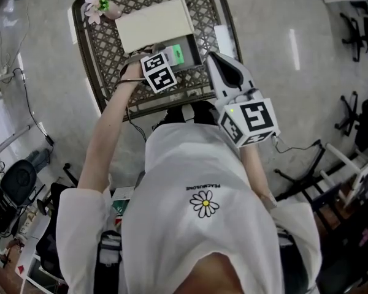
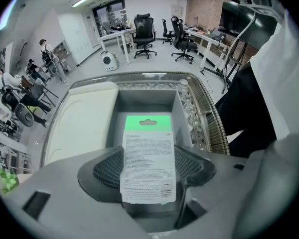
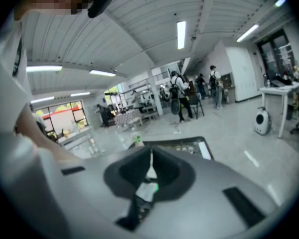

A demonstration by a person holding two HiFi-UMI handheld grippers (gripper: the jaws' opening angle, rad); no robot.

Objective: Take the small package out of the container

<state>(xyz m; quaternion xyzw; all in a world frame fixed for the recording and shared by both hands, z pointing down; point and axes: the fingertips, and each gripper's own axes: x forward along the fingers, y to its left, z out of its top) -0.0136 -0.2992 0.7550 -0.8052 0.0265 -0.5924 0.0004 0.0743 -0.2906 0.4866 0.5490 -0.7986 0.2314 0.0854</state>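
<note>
My left gripper (image 2: 148, 169) is shut on the small package (image 2: 148, 163), a flat white card with fine print and a green top. It holds the package upright just above the open grey container (image 2: 144, 101). From above, the left gripper (image 1: 162, 69) sits over the container (image 1: 193, 48), and the package's green edge (image 1: 177, 55) shows beside its marker cube. My right gripper (image 1: 213, 59) hovers by the container's right side with its jaws pressed together and nothing between them. In its own view the right gripper (image 3: 150, 166) looks out over the table into the room.
The container stands on a dark lattice-top table (image 1: 110, 48). A flat white box (image 1: 154, 24) lies beside it, and a small flower ornament (image 1: 98, 5) sits at the far left corner. Office chairs (image 2: 143, 31) and desks stand beyond. The person's body is close to the table's near edge.
</note>
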